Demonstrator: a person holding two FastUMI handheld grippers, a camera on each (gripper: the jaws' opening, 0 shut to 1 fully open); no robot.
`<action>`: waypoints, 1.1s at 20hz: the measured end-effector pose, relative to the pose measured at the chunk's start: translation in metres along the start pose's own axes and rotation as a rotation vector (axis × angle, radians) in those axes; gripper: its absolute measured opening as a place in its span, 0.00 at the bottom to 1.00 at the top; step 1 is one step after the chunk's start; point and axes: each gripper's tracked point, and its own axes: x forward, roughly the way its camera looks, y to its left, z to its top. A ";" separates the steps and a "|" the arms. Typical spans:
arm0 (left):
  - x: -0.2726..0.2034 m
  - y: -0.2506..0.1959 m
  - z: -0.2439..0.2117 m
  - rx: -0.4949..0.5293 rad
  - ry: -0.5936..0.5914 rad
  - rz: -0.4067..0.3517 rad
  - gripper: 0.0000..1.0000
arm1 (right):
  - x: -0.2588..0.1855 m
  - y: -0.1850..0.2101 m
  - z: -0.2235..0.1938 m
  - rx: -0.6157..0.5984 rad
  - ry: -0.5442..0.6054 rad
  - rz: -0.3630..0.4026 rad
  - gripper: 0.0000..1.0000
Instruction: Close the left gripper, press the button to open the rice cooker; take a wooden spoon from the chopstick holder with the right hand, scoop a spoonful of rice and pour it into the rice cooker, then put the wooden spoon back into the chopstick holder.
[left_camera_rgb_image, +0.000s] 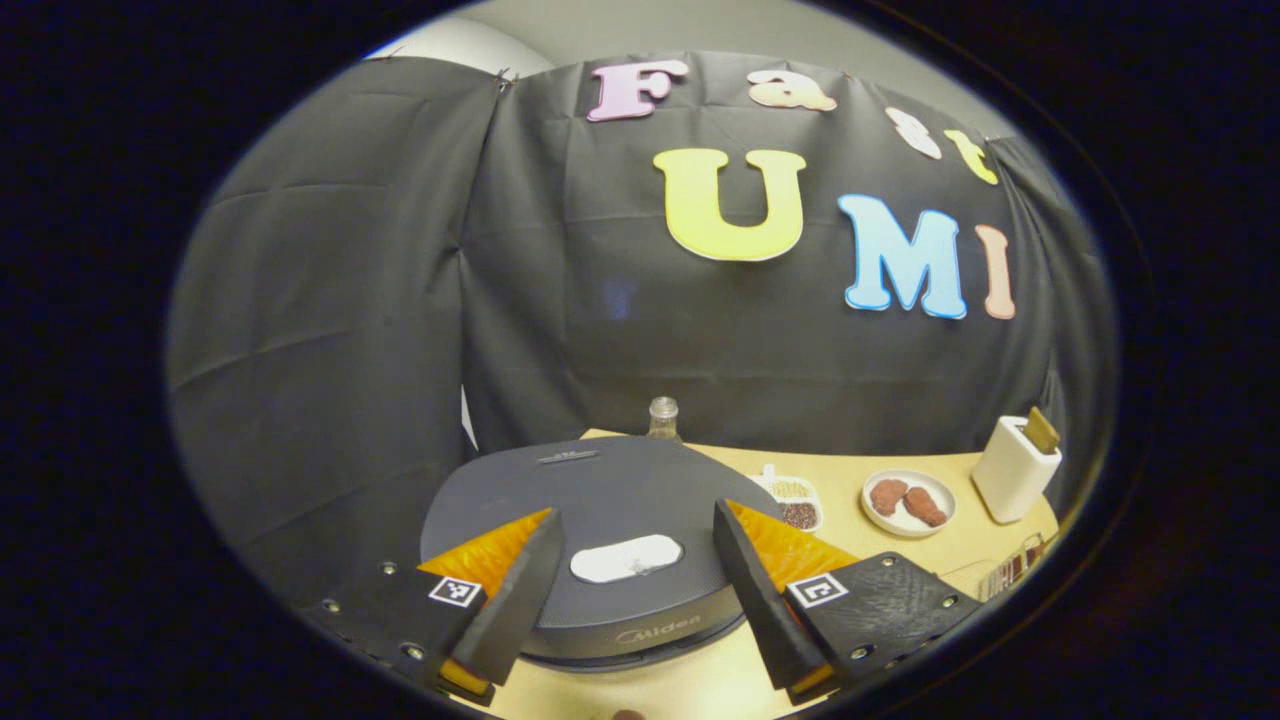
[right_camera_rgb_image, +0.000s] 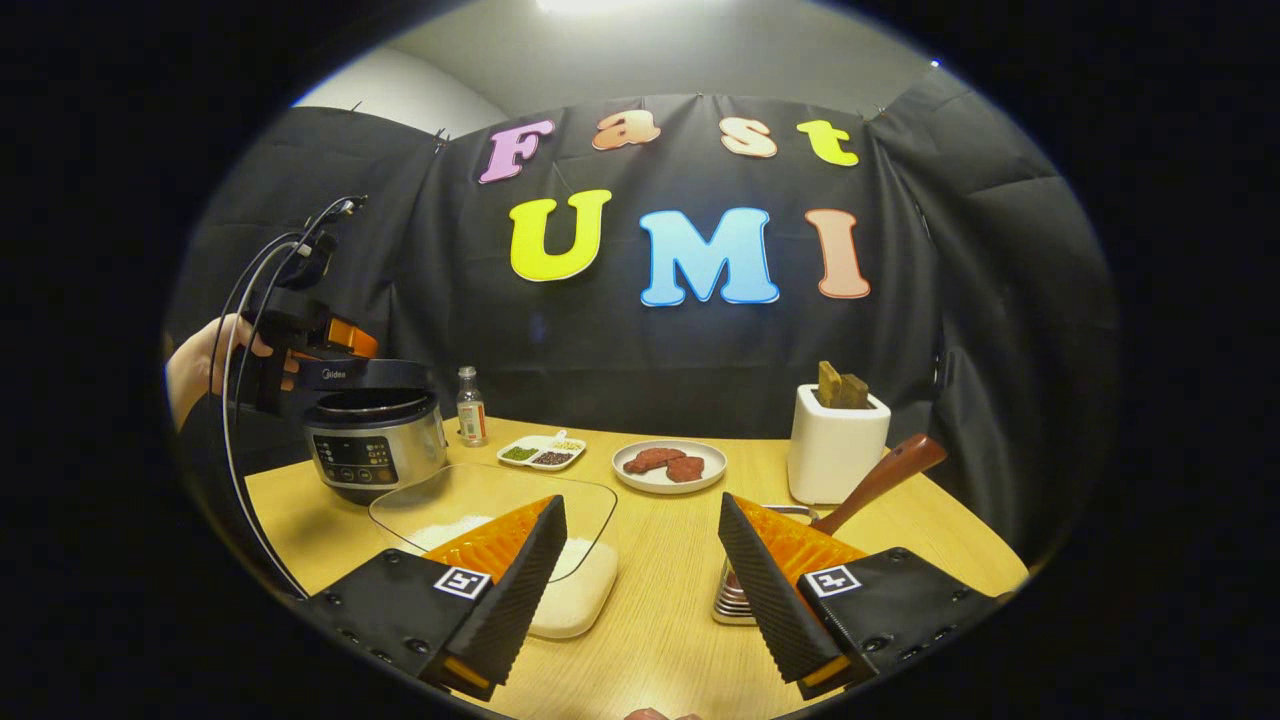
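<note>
Between my left gripper's (left_camera_rgb_image: 635, 590) spread fingers sits the pale oval button (left_camera_rgb_image: 627, 558) on the rice cooker's (left_camera_rgb_image: 600, 500) dark domed lid, which still looks shut from here; the jaws stand wide apart with nothing in them, though the task wants them shut before the press. I judge the button stiff and springy, best met squarely with both closed tips so they do not skid off the smooth lid.

My right gripper (right_camera_rgb_image: 640, 590) is likewise spread and empty, low over the wooden table (right_camera_rgb_image: 660, 620). Just ahead on its left lies a clear glass dish of white rice (right_camera_rgb_image: 575, 590); the grains look loose and light, likely to spill from a tilted spoon. Just ahead on its right stands the metal chopstick holder (right_camera_rgb_image: 735, 595), and the wooden spoon's (right_camera_rgb_image: 880, 482) reddish handle leans out of it toward the right. That handle looks rigid, light and smooth, so I would take it midway along the shaft, where it clears the holder's rim.

Farther back are a plate with brown pieces (right_camera_rgb_image: 668, 466), a small divided dish (right_camera_rgb_image: 542, 452), a white box (right_camera_rgb_image: 835, 440) and a little bottle (right_camera_rgb_image: 471, 407). Beyond, at the left, my other hand (right_camera_rgb_image: 215, 365) holds the left gripper above the cooker.
</note>
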 end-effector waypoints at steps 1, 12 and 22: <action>0.001 -0.002 -0.005 0.005 0.008 -0.001 0.92 | -0.001 -0.002 -0.005 0.005 0.006 -0.004 0.98; -0.001 -0.006 -0.032 0.043 0.004 -0.038 0.99 | -0.008 -0.016 -0.018 0.055 0.012 -0.016 0.98; -0.003 -0.007 -0.040 0.063 -0.023 -0.050 0.94 | -0.002 -0.013 -0.025 0.073 0.030 -0.012 0.98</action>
